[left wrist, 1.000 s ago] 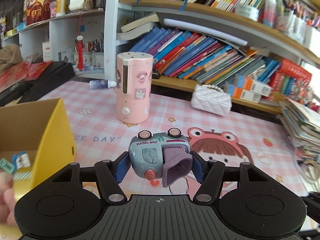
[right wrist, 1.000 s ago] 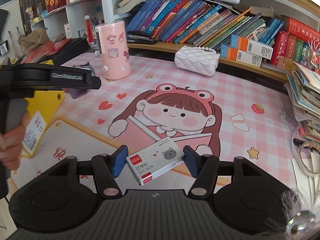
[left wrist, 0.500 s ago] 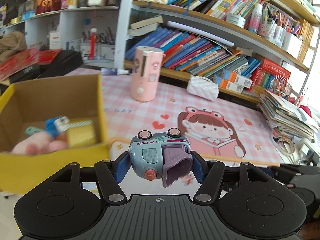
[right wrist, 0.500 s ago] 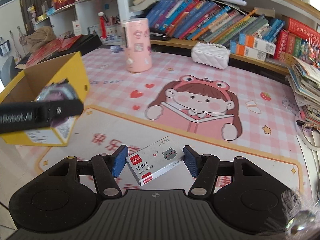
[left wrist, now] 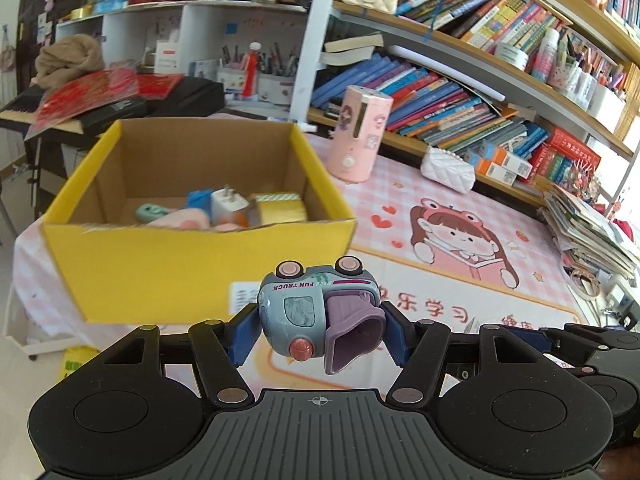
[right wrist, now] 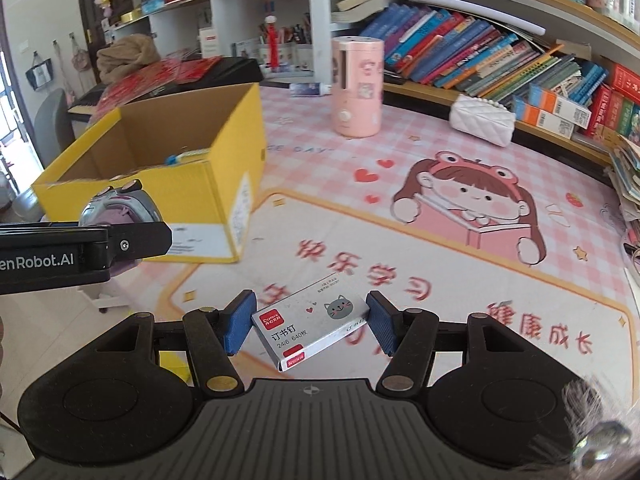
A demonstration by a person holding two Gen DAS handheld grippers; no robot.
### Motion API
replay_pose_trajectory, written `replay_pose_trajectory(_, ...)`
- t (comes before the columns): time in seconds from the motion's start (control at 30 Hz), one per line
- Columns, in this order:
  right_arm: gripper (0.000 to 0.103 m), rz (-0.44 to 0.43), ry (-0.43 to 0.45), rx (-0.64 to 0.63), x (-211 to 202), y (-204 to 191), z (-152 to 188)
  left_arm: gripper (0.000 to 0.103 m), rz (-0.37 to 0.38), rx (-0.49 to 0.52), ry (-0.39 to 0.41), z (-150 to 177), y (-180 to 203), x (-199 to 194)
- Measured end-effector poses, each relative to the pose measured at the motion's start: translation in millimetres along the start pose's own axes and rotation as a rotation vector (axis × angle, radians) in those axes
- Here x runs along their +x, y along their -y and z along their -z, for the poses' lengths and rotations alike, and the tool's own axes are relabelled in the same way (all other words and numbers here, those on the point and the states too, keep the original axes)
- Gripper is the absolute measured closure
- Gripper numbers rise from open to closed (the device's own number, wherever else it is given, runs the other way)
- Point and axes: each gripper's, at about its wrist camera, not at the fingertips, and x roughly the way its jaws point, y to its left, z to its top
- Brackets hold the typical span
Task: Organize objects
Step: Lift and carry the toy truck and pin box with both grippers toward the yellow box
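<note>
Both claws loaded: left claw (left wrist: 319, 322) clamps toy truck (left wrist: 316, 312), right claw (right wrist: 307, 324) pinches staple box (right wrist: 310, 326); both aimed toward yellow box (left wrist: 192, 268), presumably for drop-off.

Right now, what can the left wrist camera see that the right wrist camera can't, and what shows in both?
Only the left wrist view looks down into the box and shows its contents, such as a white plug, and the toy truck's "FUN TRUCK" lettering in the left gripper. Only the right wrist view shows the staple box clamped in the right gripper. Both show the box, the truck, the pink canister and the white purse.
</note>
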Motion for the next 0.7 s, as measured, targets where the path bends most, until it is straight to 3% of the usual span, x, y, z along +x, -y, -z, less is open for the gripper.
replay_pose_trajectory(0.7, 0.045, -0.024, 0.059, -0.049, -29, -79, 16, 0.04, -0.023, -0.018, 0.059, 21, -54, -63)
